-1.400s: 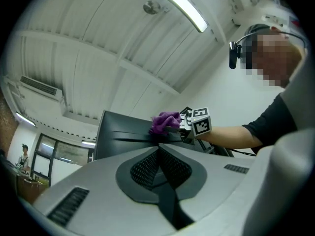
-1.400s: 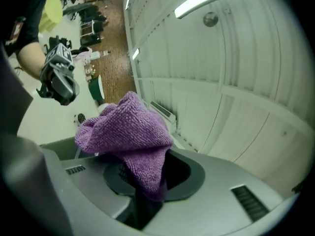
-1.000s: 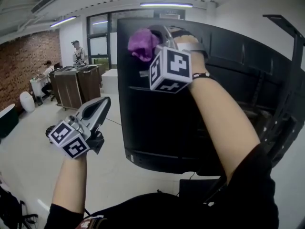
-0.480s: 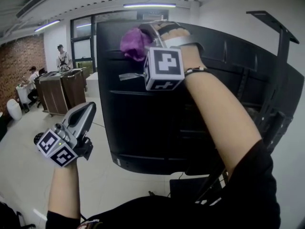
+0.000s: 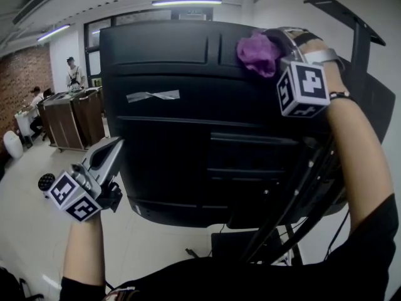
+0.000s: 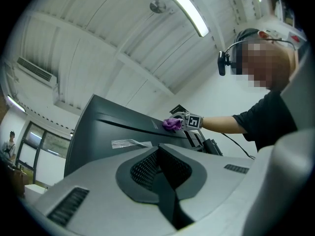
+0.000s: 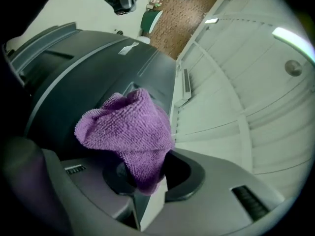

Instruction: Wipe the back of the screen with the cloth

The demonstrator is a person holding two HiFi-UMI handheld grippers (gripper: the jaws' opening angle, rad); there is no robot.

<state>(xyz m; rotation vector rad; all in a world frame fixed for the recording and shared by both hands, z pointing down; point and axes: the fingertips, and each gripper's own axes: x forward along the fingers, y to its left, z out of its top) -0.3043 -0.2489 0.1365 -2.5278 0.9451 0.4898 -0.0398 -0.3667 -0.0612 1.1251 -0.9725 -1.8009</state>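
Note:
The black back of the screen (image 5: 188, 118) fills the middle of the head view, with a strip of tape (image 5: 153, 95) on its upper left. My right gripper (image 5: 272, 46) is shut on a purple cloth (image 5: 257, 52) and presses it against the screen's upper right, near the top edge. In the right gripper view the cloth (image 7: 129, 132) bunches out of the closed jaws onto the dark panel (image 7: 74, 77). My left gripper (image 5: 109, 152) hangs low at the left, off the screen's left edge, shut and empty. From the left gripper view the cloth (image 6: 172, 124) shows far off on the screen (image 6: 113, 132).
A black stand with arms and cables (image 5: 301, 199) rises at the right behind the screen. Brown cabinets (image 5: 69, 121) and two people (image 5: 72, 74) are far back left, before a brick wall (image 5: 19, 74). Pale floor (image 5: 37, 168) lies below the left gripper.
My right gripper has slid the cloth along the top of the screen from the left side to the right. The left gripper has barely moved.

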